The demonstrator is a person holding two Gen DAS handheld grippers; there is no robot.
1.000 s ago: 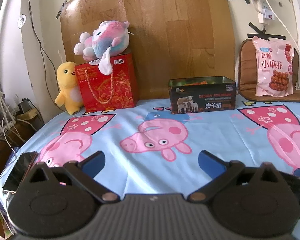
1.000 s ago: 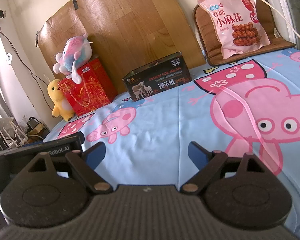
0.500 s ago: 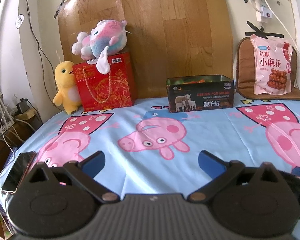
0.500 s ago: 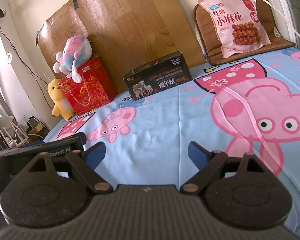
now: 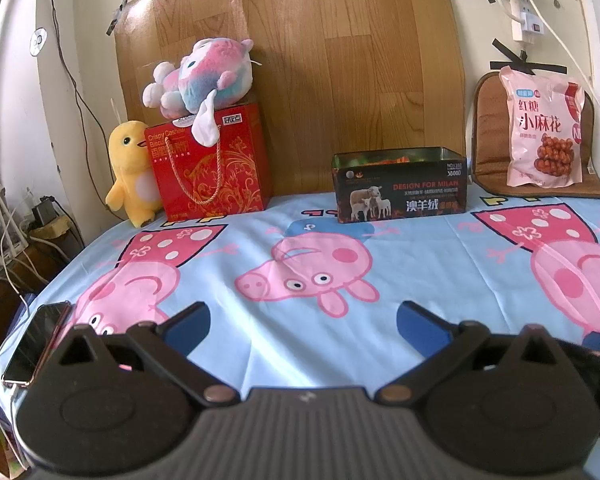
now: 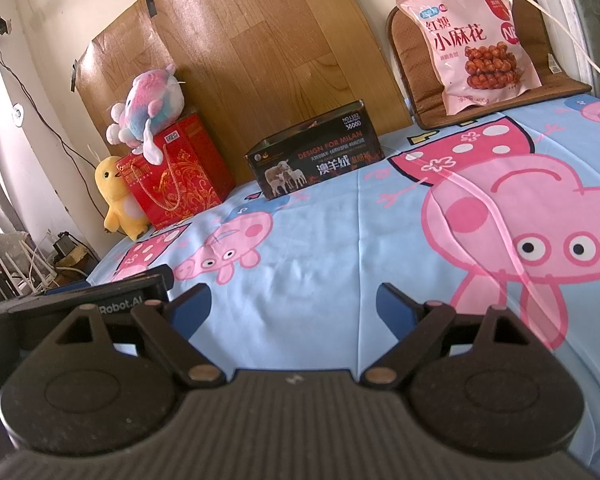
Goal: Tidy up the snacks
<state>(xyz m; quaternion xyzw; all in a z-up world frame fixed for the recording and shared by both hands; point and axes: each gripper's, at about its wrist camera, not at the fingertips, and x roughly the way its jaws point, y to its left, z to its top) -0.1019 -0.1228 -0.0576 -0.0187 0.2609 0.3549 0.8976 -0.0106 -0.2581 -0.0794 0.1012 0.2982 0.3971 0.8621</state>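
Through the left wrist camera I see my left claw (image 5: 303,322) with its blue-tipped fingers (image 5: 420,325) spread wide apart, holding nothing and touching nothing, hovering over the pig-print sheet (image 5: 412,264). I cannot tell whether a bed or a desk lies under that sheet. The pink snack bag (image 5: 542,132) stands well off at the far right, leaning upright on a brown cushion (image 5: 485,128) against the wall. It is sealed and puffy, with red Chinese lettering and a picture of brown fried twists. Near the far edge's middle sits the dark open tin (image 5: 400,188), printed with sheep and "DESIGN FOR MILAN"; a bit of orange and green shows over its rim, but I cannot tell what it is. To the left, a red gift bag (image 5: 210,168) carries a pink-and-blue plush (image 5: 204,76) on top, with a yellow duck plush (image 5: 130,172) touching its side. A phone (image 5: 34,344) lies at the sheet's near-left edge.

Through the right wrist camera, my right claw (image 6: 294,306) is likewise wide apart and empty above the sheet. The snack bag (image 6: 472,40) shows larger here at upper right, on the cushion. The tin (image 6: 316,152) sits left of it, its inside hidden from this angle. The other handheld unit (image 6: 100,300) sits just beside my left finger.
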